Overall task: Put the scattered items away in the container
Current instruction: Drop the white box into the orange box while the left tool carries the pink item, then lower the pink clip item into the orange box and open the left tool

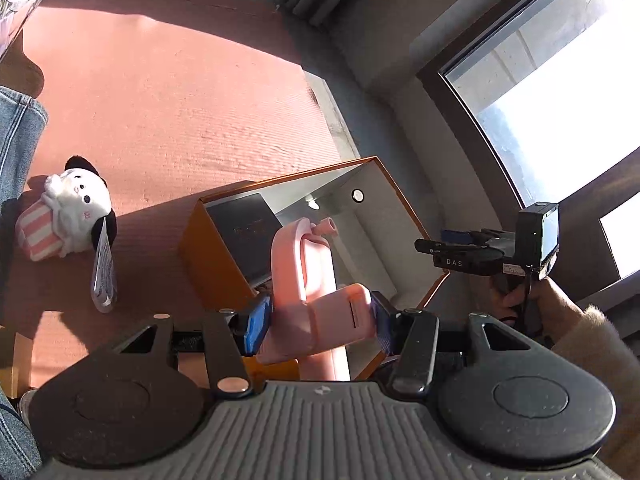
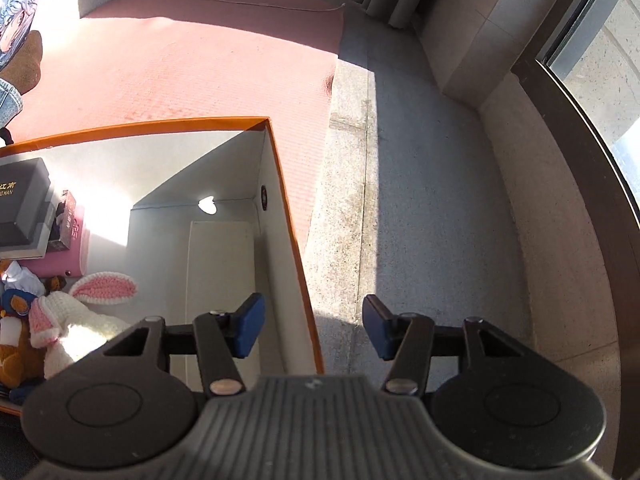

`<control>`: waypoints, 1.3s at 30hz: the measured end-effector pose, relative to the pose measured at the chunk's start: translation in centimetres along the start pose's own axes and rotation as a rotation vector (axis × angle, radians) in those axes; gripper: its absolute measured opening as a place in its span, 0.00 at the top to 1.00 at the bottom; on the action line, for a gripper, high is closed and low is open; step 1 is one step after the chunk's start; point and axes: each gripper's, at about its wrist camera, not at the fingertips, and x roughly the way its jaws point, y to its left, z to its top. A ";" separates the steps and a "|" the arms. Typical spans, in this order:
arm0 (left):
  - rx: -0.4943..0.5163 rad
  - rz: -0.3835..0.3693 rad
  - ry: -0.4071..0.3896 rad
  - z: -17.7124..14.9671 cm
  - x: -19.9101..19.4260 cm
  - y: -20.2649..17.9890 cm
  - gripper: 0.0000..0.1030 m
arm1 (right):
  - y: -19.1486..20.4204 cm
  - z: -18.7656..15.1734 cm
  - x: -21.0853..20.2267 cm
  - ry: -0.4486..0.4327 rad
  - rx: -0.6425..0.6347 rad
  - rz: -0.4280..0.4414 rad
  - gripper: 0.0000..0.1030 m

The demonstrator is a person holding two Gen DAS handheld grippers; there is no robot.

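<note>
The left claw [image 1: 318,322] clenches the pink toy [image 1: 308,280] over the orange box [image 1: 216,248]; the right claw [image 2: 314,328] gapes empty.

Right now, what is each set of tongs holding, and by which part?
The left tongs clamp a pink plastic toy by its blocky lower end, over the orange box. The right tongs hold nothing.

Harsh sunlight through blown-out window [image 1: 560,92], hard shadows, fisheye-bent edges.
</note>
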 end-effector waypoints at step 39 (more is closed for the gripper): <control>0.048 0.050 0.027 3.3 16.2 -5.5 0.41 | 6.8 -5.8 -4.0 0.009 -0.034 0.125 0.92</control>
